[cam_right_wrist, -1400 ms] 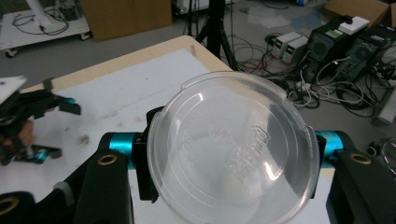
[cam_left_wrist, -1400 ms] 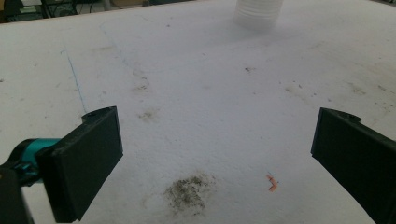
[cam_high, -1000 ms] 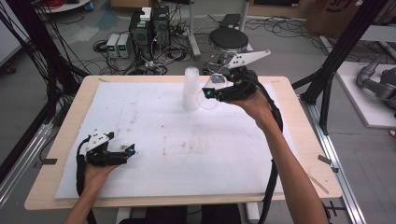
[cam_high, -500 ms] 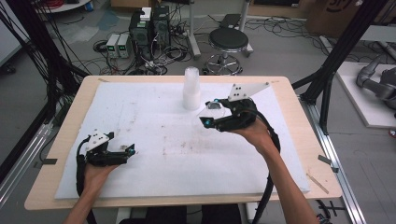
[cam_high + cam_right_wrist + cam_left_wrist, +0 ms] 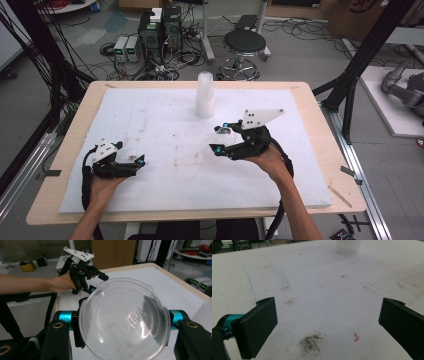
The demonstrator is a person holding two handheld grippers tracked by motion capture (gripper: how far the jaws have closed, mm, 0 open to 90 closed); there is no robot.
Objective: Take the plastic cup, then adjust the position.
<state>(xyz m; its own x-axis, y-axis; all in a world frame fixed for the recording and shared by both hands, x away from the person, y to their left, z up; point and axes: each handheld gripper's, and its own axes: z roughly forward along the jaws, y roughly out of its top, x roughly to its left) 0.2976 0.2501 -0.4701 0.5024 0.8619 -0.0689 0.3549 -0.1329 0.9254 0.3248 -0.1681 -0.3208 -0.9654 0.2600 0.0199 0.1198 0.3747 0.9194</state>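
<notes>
Right tool point(image 5: 125, 322) grips a clear lid point(image 5: 123, 320); left tool point(image 5: 324, 322) gapes — empty.

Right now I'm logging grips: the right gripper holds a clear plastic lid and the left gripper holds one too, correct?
Not quite. The right gripper does hold the clear plastic lid, but the left gripper holds nothing: the left gripper view shows its jaws apart over the bare white sheet.

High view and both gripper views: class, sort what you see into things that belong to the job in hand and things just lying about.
In the job:
- clear plastic cup, clamped in the right tongs
- stack of white cups
- left tongs, open and empty

Lying about:
- stool
- grey boxes on the floor
- orange scrap on the white mat
</notes>
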